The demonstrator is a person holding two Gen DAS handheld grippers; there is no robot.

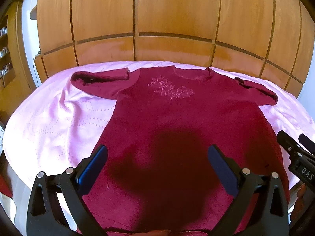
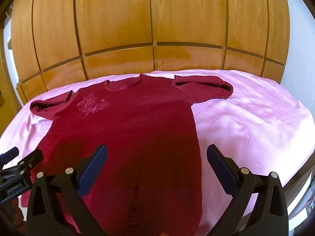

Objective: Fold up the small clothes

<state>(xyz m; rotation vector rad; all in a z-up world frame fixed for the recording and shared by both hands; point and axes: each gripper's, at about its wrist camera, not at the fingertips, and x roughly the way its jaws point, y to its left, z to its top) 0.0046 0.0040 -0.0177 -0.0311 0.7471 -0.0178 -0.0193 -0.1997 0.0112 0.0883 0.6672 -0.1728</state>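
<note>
A dark red short-sleeved top (image 1: 177, 118) (image 2: 128, 127) lies flat on a pink cover (image 1: 49, 122) (image 2: 256, 122), neck toward the wooden wall, pink embroidery (image 1: 171, 88) on its chest. Both sleeves are folded back at their ends. My left gripper (image 1: 157, 153) hovers open over the lower body of the top, nothing between its blue pads. My right gripper (image 2: 156, 153) hovers open over the top's lower right side, one finger (image 2: 218, 161) above the pink cover. Each gripper shows at the edge of the other's view: the right gripper (image 1: 295, 149) and the left gripper (image 2: 17, 157).
A wooden panelled wall (image 1: 157, 19) (image 2: 157, 19) rises right behind the covered surface. Shelves (image 1: 5, 55) stand at the far left. The pink cover reaches well past the top on both sides, with wrinkles at the left (image 1: 65, 106).
</note>
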